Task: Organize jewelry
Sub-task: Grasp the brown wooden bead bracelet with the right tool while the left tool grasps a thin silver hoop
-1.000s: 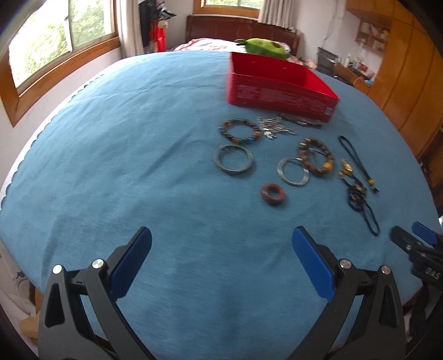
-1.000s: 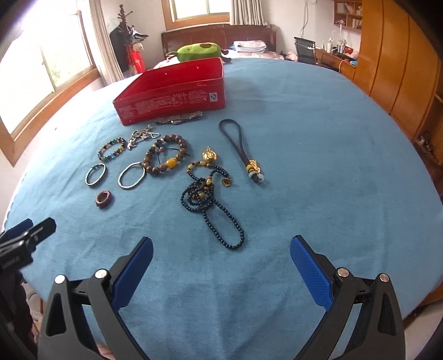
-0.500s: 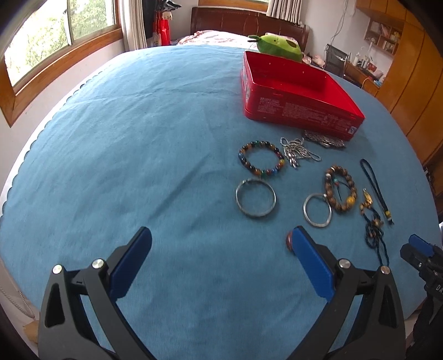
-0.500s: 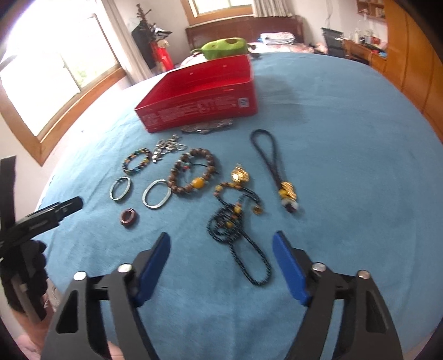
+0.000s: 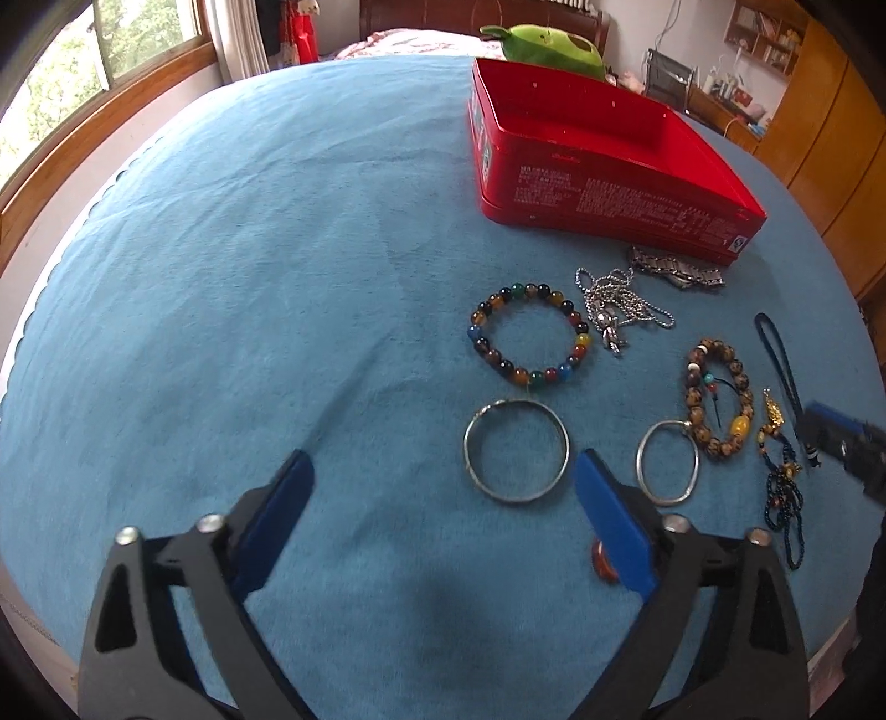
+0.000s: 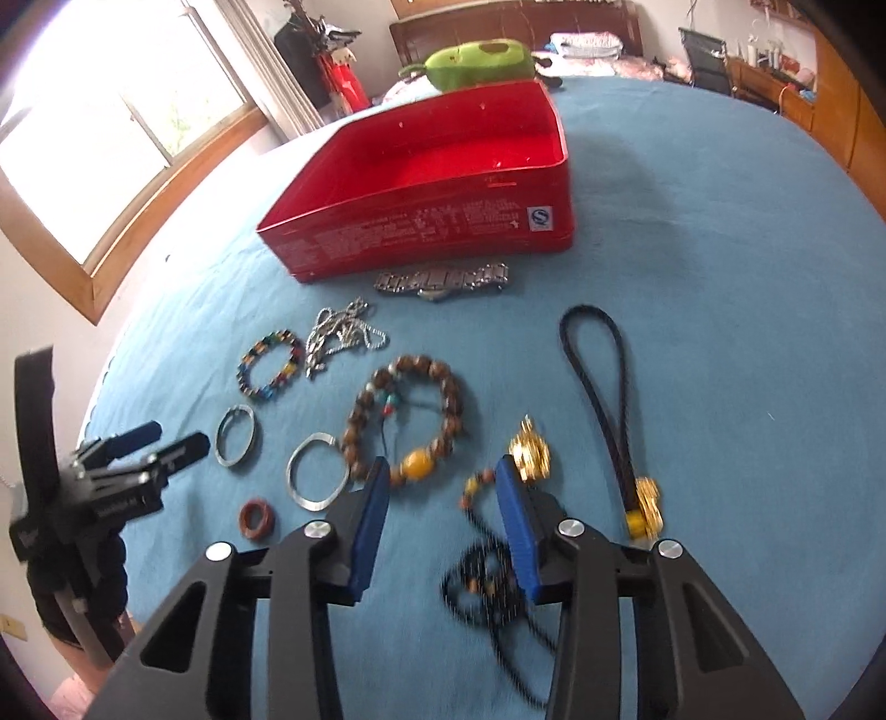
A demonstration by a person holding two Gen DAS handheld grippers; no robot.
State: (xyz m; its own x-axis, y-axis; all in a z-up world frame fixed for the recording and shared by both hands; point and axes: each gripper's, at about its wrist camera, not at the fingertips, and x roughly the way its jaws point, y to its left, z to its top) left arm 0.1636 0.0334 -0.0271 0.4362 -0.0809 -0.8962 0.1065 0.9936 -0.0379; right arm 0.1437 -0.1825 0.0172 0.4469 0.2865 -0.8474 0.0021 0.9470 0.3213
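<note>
On the blue cloth before the red box (image 6: 437, 221), I bring my right gripper (image 6: 440, 515), jaws closing on nothing yet, toward the black bead necklace (image 6: 487, 581) (light, limp, slippery), best pinched at its bunched strands, while my left gripper (image 5: 443, 498) narrows, empty.

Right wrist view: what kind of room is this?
Most likely a bedroom at home. Behind the blue-covered table stands a dark wooden headboard with folded bedding; a desk chair and wooden cabinets line the right wall.
</note>
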